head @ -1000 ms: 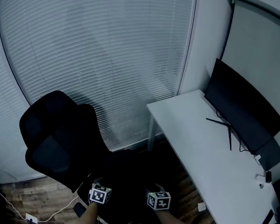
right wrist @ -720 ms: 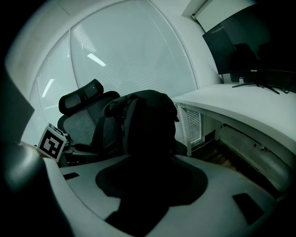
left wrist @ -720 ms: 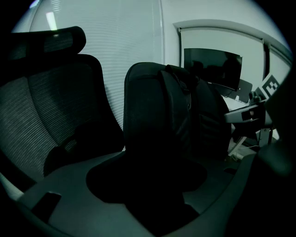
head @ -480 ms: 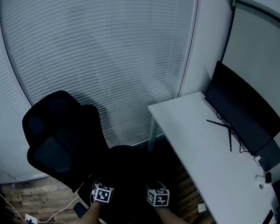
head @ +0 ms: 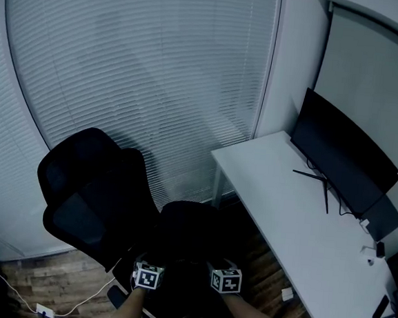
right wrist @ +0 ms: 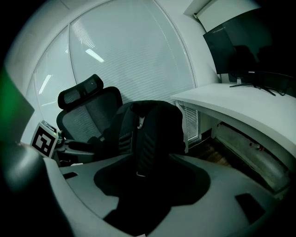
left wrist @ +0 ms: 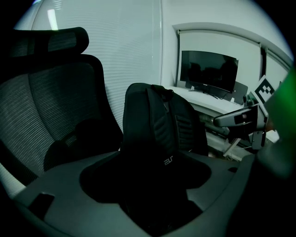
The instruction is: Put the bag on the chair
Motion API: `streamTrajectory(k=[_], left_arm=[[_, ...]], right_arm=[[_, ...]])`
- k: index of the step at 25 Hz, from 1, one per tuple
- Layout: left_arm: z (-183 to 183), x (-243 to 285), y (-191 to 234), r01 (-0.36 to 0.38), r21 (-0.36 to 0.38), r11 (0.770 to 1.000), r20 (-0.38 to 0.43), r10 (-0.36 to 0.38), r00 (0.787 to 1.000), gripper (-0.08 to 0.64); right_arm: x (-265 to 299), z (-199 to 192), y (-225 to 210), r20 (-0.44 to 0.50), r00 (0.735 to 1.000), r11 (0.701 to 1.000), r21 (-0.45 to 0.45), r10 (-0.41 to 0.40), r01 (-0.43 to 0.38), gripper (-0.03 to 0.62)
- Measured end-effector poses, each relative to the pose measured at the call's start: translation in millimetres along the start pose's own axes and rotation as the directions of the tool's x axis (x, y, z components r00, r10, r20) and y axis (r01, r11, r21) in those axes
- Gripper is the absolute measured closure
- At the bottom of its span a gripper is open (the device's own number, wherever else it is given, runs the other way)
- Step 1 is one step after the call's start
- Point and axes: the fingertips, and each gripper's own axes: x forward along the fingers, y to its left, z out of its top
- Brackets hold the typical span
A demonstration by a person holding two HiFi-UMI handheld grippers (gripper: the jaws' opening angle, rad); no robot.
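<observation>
Head view shows the black backpack [head: 191, 234] upright between my two grippers, off the floor, just right of the office chair [head: 88, 200] and near the front left corner of the white desk [head: 284, 218]. I judge it is not yet on the seat.

I look into the left gripper view: the left gripper [left wrist: 148, 187] is clenched on dark fabric at the lower part of the backpack, and the shoulder strap side faces me. The right gripper [right wrist: 143, 194] is also clamped on the backpack fabric, from the other side. I hold it with both because such a soft bag sags and turns when only one side is taken.

The mesh backrest of the chair stands to the left of the bag, so the carry should go to the left, toward the seat. The seat itself is very dark and I cannot see its edge well.
</observation>
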Motion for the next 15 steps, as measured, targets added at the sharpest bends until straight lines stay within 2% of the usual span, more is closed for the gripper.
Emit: streamTrajectory(k=[11,15], left_arm=[[18.3,-42.3,-4.2,-0.016,-0.001,1.0,0.098,0.016,0.995,0.221],[25.2,-65.9,-13.4,-0.009,0.021,1.0,0.15,0.006,0.989,0.286]], right_arm=[[-33.0,9.5,22.1,0.05,0.999,1.0,0.01,0.0,0.0,0.383],[-55.7,15.6,37.0,0.088,0.996,1.0,0.002,0.009,-0.01,0.385]])
